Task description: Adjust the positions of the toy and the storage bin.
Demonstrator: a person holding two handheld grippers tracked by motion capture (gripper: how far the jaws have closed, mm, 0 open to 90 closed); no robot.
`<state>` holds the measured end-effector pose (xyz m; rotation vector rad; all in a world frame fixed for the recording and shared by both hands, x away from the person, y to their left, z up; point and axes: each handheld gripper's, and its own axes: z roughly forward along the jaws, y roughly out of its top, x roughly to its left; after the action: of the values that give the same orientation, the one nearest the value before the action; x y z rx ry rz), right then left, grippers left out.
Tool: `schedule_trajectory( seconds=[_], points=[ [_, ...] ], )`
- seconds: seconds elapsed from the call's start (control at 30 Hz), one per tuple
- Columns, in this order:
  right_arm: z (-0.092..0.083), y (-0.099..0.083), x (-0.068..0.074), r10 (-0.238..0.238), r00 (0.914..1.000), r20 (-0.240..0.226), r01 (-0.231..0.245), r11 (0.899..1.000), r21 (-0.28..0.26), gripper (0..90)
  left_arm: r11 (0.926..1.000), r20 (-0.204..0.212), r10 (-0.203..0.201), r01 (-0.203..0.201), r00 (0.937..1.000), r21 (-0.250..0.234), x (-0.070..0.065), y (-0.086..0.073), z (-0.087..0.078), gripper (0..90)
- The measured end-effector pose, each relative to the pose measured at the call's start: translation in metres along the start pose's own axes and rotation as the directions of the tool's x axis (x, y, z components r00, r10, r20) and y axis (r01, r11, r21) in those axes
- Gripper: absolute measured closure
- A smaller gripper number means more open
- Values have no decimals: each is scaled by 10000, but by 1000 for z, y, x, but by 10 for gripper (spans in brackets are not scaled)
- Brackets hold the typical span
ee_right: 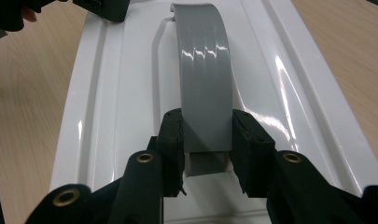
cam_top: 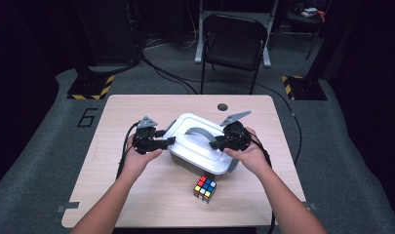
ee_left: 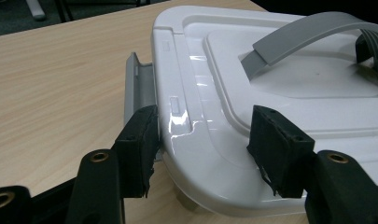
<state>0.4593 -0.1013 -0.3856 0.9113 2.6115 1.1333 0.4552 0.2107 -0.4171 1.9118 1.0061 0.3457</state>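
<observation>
Your right gripper point(ee_right: 206, 147) is clamped on the grey handle point(ee_right: 205, 79) of the white box point(cam_top: 201, 146), mid-table. Your left gripper point(ee_left: 203, 149) is closed across the lid's point(ee_left: 205, 116) corner, one pad on top, one at the rim. A puzzle cube point(cam_top: 205, 188) lies just in front of the box.

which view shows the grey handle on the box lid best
The right gripper view: the grey handle runs up mid-frame, gripped between the right tongs. The left gripper view shows its arch far off at the edge; the high view shows it as a small curve on the white lid.

Likely a lab: hazard-taped stands point(cam_top: 90, 87), floor cables point(cam_top: 166, 73).
</observation>
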Motion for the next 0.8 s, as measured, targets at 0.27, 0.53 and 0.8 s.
schedule_trajectory(
  seconds=[0.27,0.53,0.8],
  points=[
    [1,-1,0,-108,9999,-61,107,9999,-82,625,9999,-109,105,-105,9999,-64,0,1,-5,430],
    [6,4,5,-387,9984,419,400,9987,-305,484,9995,-203,224,-229,9995,-225,5,1,-27,416],
    [9,12,9,-717,9965,432,747,9945,-734,463,9998,-515,102,-111,9986,-173,16,-13,-46,414]
  ],
)
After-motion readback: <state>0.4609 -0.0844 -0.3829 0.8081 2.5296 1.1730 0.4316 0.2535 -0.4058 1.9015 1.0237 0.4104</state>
